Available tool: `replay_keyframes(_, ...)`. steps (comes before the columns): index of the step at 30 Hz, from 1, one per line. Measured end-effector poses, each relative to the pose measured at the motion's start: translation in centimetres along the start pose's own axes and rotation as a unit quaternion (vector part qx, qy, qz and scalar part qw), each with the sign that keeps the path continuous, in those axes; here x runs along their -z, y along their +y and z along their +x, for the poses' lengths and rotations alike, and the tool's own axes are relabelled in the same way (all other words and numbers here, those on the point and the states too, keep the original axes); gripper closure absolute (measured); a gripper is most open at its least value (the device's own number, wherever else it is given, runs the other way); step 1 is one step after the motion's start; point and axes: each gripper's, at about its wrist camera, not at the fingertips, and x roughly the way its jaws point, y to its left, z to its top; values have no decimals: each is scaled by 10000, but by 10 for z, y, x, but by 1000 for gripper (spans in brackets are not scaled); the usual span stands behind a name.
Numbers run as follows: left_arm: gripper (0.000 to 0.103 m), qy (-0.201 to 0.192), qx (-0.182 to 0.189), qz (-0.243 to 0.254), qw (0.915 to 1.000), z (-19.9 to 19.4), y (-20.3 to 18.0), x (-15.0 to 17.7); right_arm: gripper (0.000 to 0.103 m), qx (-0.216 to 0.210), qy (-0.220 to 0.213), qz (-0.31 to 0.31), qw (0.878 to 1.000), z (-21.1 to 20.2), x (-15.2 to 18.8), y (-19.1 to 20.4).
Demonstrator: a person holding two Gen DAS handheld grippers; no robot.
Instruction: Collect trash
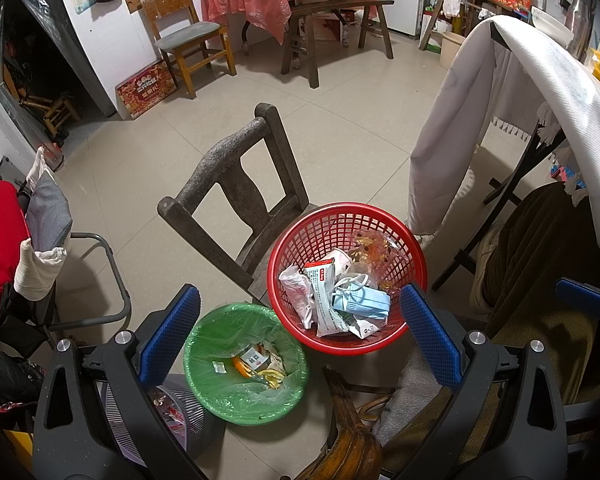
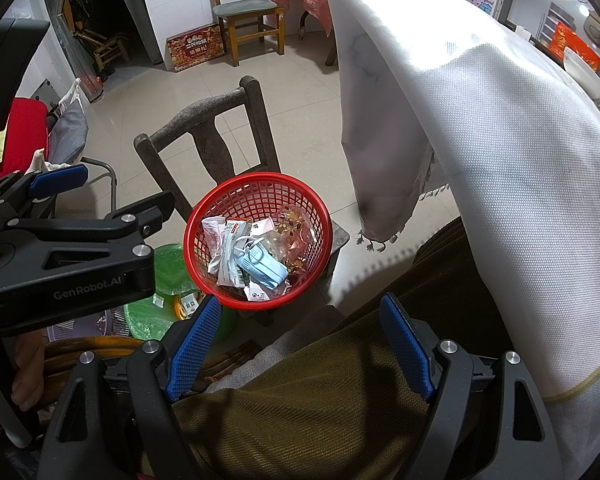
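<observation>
Two grippers: left gripper [image 1: 300, 332] and right gripper [image 2: 302, 344], jaws spread wide, nothing held.
Red basket [image 1: 414, 256]: set on the chair [image 1: 228, 176], filled with trash.

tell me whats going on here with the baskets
A person holds two grippers above a red basket of trash that sits on a wooden chair: a blue face mask, paper packaging, plastic wrappers. Beside it, lower down, is a green lined bin with scraps inside. The left gripper and right gripper are both open and empty.
</observation>
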Motion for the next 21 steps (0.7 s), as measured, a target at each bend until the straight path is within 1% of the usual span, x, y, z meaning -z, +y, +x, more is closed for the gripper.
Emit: replay_keyframes(21, 7, 0, -10, 5, 10000, 0, 0, 0, 23, -2, 1, -2, 10000, 0, 0, 0)
